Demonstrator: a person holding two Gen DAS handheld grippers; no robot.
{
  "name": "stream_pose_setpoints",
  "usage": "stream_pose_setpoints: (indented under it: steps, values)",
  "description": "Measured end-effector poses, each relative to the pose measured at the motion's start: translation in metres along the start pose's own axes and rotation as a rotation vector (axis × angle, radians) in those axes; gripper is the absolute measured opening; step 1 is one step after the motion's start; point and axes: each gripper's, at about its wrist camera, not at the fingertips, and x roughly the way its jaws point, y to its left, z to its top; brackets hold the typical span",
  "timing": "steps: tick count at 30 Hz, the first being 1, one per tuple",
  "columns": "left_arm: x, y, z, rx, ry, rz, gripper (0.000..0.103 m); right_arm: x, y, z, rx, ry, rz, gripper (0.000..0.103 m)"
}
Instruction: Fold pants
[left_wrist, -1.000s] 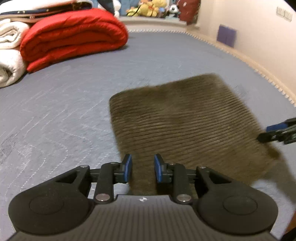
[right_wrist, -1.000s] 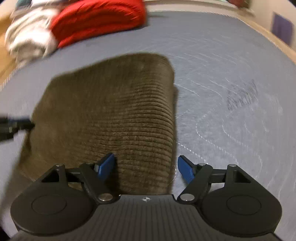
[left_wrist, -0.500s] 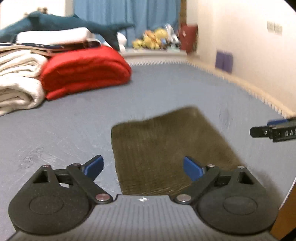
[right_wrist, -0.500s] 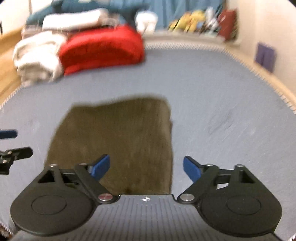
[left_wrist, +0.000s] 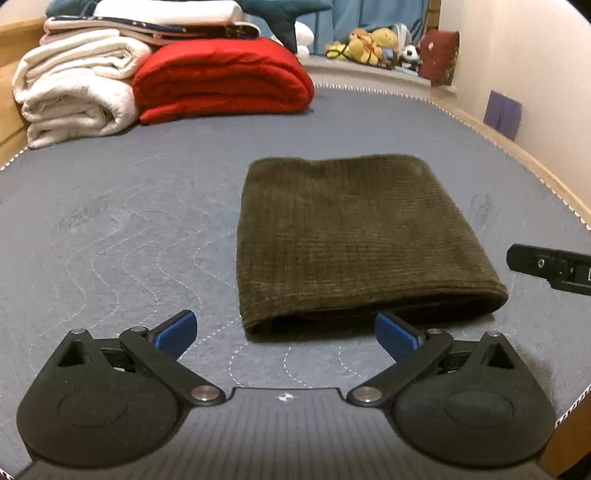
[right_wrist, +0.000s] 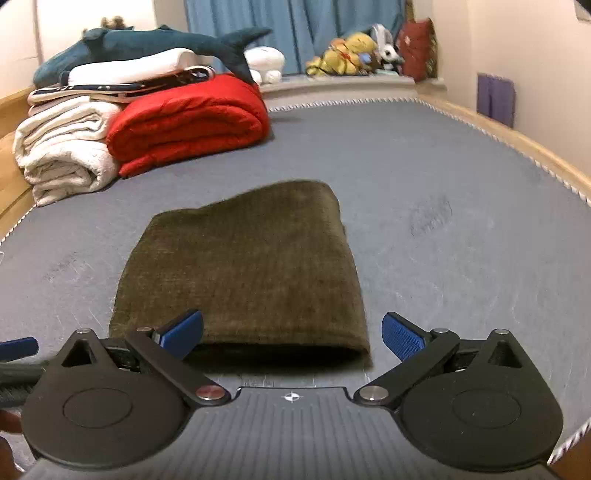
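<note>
Left wrist: right gripper cut off.

light: warm, dim indoor | shadows: soft | focus: slightly soft | edges: fisheye-bent, dark corners

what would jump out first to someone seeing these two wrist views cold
The folded olive-brown pants lie flat in the middle of the grey mattress, just beyond the left gripper and right gripper, whose jaws are opening with nothing between them. Behind, at the far left, a bright red folded quilt sits beside a stack of white blankets.
</note>
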Motion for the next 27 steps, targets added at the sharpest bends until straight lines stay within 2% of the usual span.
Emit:
stream_pose_setpoints:
  steps: [3,8,13,27]
  values:
    - [0.002,0.007,0.003,-0.036,0.002,-0.010,0.103,0.005,0.005,0.000,-0.020,0.012,-0.053,0.102]
    - [0.004,0.009,0.002,-0.054,-0.006,0.001,0.103,0.017,0.009,-0.002,0.022,0.089,-0.039,0.102]
    - [0.008,0.008,0.004,-0.058,-0.001,-0.010,0.103,0.022,0.021,-0.005,-0.039,0.089,-0.036,0.102]
    - [0.011,0.003,0.002,-0.041,-0.003,-0.043,0.103,0.019,0.028,-0.004,-0.066,0.092,-0.017,0.102]
